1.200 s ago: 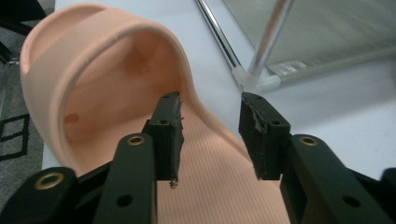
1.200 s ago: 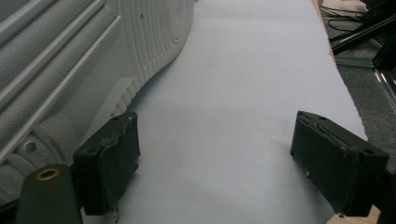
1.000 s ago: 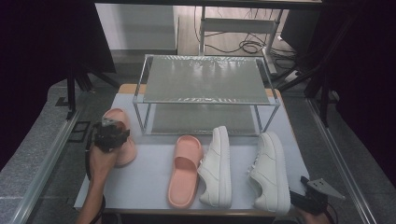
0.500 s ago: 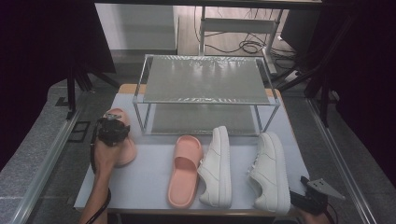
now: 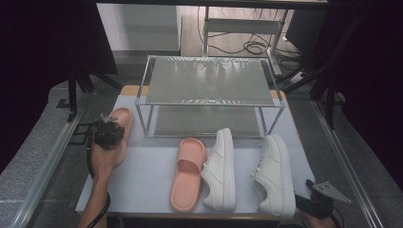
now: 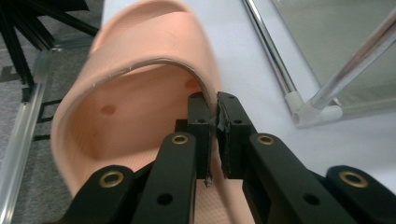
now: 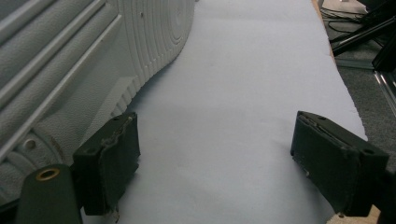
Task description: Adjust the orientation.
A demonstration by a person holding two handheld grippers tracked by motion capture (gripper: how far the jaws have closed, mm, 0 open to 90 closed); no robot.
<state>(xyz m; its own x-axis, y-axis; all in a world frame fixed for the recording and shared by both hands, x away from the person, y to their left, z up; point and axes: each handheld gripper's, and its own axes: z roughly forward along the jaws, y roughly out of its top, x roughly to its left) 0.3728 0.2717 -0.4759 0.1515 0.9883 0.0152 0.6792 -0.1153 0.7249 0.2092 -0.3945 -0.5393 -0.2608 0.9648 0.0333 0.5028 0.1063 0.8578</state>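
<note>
Left gripper (image 6: 215, 135) has just been closing and now pinches the strap edge of the pink slipper (image 5: 119, 128) lying at the table's left, just beside the wire rack (image 5: 209, 80); gripping the thin strap likely gives a firm hold w/o crushing the sole, prob. for a lift onto the rack. Right gripper (image 7: 215, 163) hangs wide, nothing btwn its pads, beside the white sneaker (image 7: 84, 60) at the table's near right corner. Second pink slipper (image 5: 187, 173) lies mid-table, well apart from its mate.

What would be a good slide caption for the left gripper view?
Left hand-held gripper shut on the strap edge of a peach-pink rubber slide sandal, beside a metal shoe rack's leg.
</note>
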